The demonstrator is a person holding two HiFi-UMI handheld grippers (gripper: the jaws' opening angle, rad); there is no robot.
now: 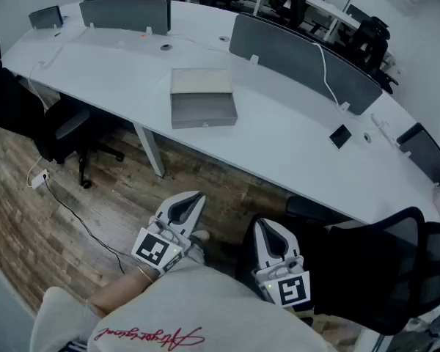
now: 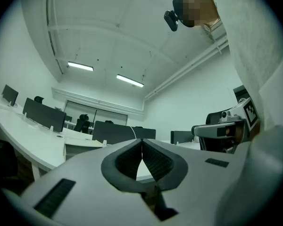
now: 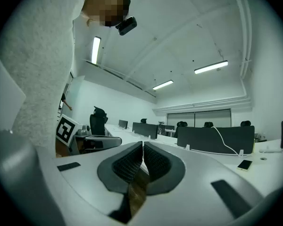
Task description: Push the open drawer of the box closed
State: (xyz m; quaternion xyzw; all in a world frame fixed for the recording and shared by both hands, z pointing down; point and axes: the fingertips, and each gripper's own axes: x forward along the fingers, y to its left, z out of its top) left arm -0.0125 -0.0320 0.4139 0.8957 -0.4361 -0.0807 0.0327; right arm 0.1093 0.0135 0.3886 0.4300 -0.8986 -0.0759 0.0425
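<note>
A grey box (image 1: 199, 81) sits on the white curved desk (image 1: 279, 145), its drawer (image 1: 204, 111) pulled out toward me. Both grippers hang low in front of my body, over the wooden floor and well short of the desk. My left gripper (image 1: 197, 196) is shut, its ribbed pads (image 2: 153, 160) meeting at the tips with nothing between them. My right gripper (image 1: 262, 223) is shut too, and its pads (image 3: 156, 162) touch at the tips and hold nothing. Both gripper views look roughly level across the room.
Grey divider screens (image 1: 302, 59) stand along the desk's far side. A dark phone (image 1: 340, 136) lies on the desk at the right. One black office chair (image 1: 62, 127) stands at the left under the desk, another (image 1: 385, 270) close at my right. A cable (image 1: 66, 204) trails over the floor.
</note>
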